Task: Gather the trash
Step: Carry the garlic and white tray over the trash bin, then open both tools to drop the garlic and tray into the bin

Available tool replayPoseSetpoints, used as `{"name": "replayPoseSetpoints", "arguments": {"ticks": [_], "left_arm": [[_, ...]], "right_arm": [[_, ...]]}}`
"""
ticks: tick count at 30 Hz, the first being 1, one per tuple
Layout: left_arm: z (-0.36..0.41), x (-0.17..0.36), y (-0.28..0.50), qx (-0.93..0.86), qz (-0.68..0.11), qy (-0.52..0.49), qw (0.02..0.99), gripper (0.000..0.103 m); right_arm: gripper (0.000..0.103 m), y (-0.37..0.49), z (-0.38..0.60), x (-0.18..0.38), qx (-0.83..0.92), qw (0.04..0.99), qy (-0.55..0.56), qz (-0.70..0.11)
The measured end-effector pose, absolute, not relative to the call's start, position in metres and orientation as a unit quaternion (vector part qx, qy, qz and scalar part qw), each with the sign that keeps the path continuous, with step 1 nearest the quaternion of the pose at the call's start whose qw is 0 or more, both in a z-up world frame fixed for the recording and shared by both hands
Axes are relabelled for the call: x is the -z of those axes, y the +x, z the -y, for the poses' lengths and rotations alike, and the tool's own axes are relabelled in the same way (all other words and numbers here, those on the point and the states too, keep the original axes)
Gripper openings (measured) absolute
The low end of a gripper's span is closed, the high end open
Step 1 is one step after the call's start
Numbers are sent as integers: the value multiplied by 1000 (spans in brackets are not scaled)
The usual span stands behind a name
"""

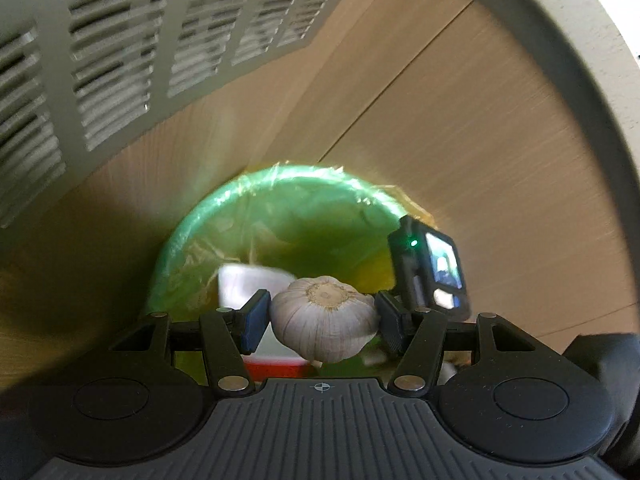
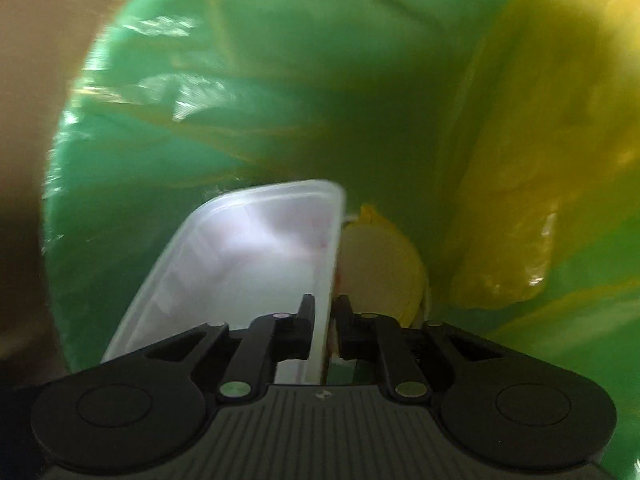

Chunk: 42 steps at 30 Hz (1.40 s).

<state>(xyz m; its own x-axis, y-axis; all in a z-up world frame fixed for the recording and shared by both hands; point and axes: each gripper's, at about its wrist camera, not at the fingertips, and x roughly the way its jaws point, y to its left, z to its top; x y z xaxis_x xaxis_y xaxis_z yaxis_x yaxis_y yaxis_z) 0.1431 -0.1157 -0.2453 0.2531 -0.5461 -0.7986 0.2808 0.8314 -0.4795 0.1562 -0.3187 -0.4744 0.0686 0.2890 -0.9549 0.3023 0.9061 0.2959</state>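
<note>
- Floor (image 1: 480,128): pale wood-look boards with a fine grain and one dark seam.
- Panel (image 1: 100,60): grey, flat, cut with rows of louvred slots.
- Bin (image 1: 180,240): round, green rim and wall, lined with a thin glossy bag (image 2: 520,160), yellow-green and crinkled.
- Tray (image 2: 240,264): white translucent plastic, rectangular with rounded corners and a raised lip. It is tilted inside the bin, its long edge between the right gripper (image 2: 323,312) fingers. The gap is narrow; whether the pads still press, cannot tell.
- Garlic (image 1: 324,316): whole bulb, papery white skin with faint ribs, dry tan root disc facing up. The left gripper (image 1: 320,312) is clenched on it, above the bin mouth.
- No writing legible.
</note>
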Motion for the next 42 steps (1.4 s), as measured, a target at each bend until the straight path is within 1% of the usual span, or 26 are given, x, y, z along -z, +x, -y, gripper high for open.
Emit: {"name": "replayPoseSetpoints", "arguments": {"ticks": [2,4,5,8,13,14,15,18,21,26,30,31,33,35,36,38,40,42], "left_arm": [[118,249,144,262,-556,-118,780,63],[122,256,145,256,-567,-113,775,63],[124,260,147,252,-573,-109,772,63],[136,278,151,234,-597,-95,761,63],[168,321,154,207,-628,-57,748,63],[178,337,155,201,-631,-37,748,63],[188,353,154,195,-636,-17,747,63],[201,389,151,196,-648,-8,736,63],[201,406,148,180,-670,3,720,63],[197,411,147,171,-672,9,720,63],[189,415,150,162,-676,-43,717,63],[191,413,150,161,-673,-41,721,63],[203,404,145,171,-644,13,746,63],[218,397,140,188,-616,71,762,65],[222,397,138,188,-611,93,763,61],[218,408,140,189,-639,70,742,61],[204,418,142,174,-670,8,722,61],[194,420,144,154,-675,-4,722,61]], "right_arm": [[15,154,318,470,-16,692,219,-688],[21,151,317,462,-28,691,208,-691],[22,148,316,457,-29,692,201,-692],[22,138,314,434,-36,698,166,-696],[24,112,327,388,-48,748,130,-649],[24,110,333,384,-43,756,132,-640],[23,107,338,383,-43,761,140,-633],[24,102,345,377,-50,766,164,-620],[24,101,347,368,-46,791,121,-598],[24,101,334,374,-63,810,37,-582],[25,102,330,371,-76,822,12,-565],[25,104,330,372,-76,823,12,-563],[25,103,333,368,-70,826,16,-559],[25,104,336,366,-62,829,13,-556],[25,103,336,366,-58,830,13,-555],[25,104,338,365,-50,831,13,-554],[25,104,337,367,-46,831,11,-554],[25,104,336,366,-43,833,6,-552]]}}
